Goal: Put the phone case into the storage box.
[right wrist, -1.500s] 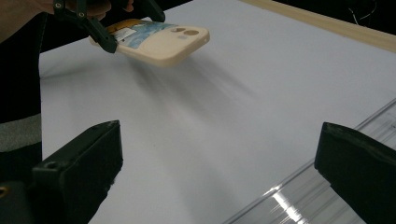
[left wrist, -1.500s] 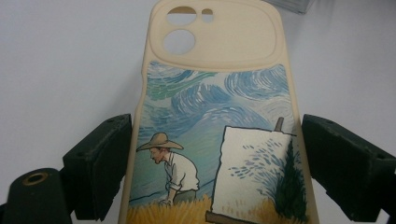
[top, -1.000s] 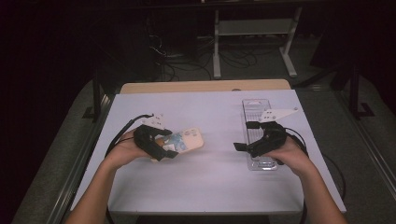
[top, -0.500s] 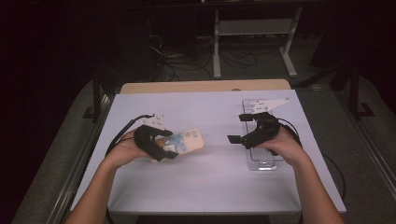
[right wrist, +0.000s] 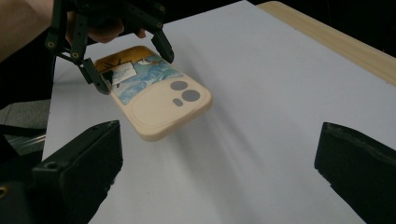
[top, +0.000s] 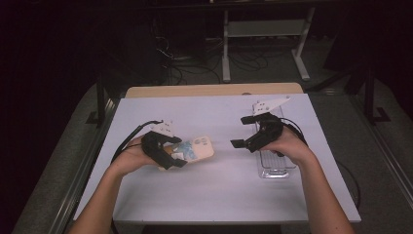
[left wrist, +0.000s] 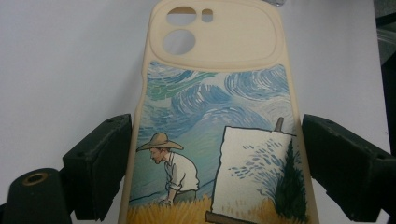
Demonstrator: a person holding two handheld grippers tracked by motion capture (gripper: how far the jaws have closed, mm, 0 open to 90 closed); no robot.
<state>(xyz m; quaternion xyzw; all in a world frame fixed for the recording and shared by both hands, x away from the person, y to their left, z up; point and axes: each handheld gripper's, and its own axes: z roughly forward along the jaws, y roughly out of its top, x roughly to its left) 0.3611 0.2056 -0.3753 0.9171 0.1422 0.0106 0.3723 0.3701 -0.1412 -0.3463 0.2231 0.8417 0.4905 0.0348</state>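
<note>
Left claw (top: 171, 152) grips phone case (left wrist: 215, 116) by its edges, the far end unsupported; right claw (top: 248, 131), open and empty, could knock it loose

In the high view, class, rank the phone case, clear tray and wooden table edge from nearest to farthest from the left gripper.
1. Phone case: between the left gripper's jaws.
2. Wooden table edge: at the table's far side.
3. Clear tray: far right, under the right hand.

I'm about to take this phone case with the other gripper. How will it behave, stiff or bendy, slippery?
The phone case looks like an empty, thin shell, so probably light and somewhat flexible. Its matte cream rim suggests soft, grippy material, unlikely to slip. Held at one end by the left gripper, its free end may sag.
</note>
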